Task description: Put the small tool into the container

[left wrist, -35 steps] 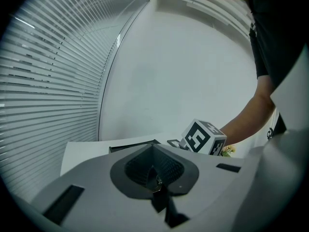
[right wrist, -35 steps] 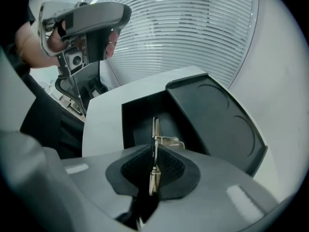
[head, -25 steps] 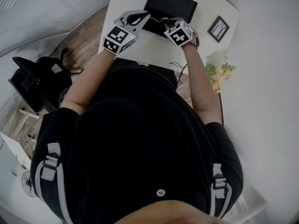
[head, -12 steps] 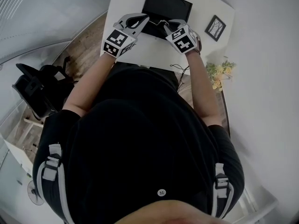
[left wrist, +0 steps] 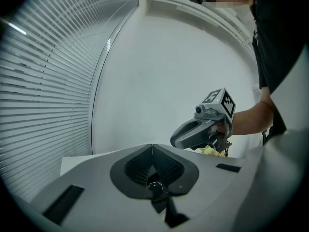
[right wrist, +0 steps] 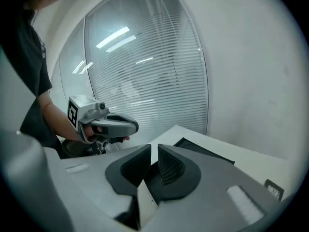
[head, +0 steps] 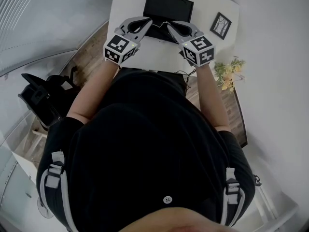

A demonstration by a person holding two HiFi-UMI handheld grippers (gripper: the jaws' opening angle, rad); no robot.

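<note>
A shallow black container (head: 169, 6) lies at the far side of the white table (head: 212, 8); the right gripper view shows its near corner (right wrist: 203, 151). My left gripper (head: 147, 21) hovers at its near left edge with its jaws closed tip to tip and nothing between them. My right gripper (head: 170, 27) hovers at the near right edge, with a narrow gap between its jaws and nothing in it. Each gripper shows in the other's view: the right gripper (left wrist: 179, 140), the left gripper (right wrist: 131, 127). I cannot make out the small tool in any view.
A small framed picture (head: 222, 25) lies at the table's right side, and yellow flowers (head: 227, 76) stand beyond its right edge. A thin cable (head: 183, 71) hangs off the near edge. A black chair (head: 41, 98) stands on the floor to the left. Blinds cover the window (left wrist: 38, 81).
Both grippers have drawn back from over the container toward the table's near edge. The right one has also shifted right, so the two stand farther apart.
</note>
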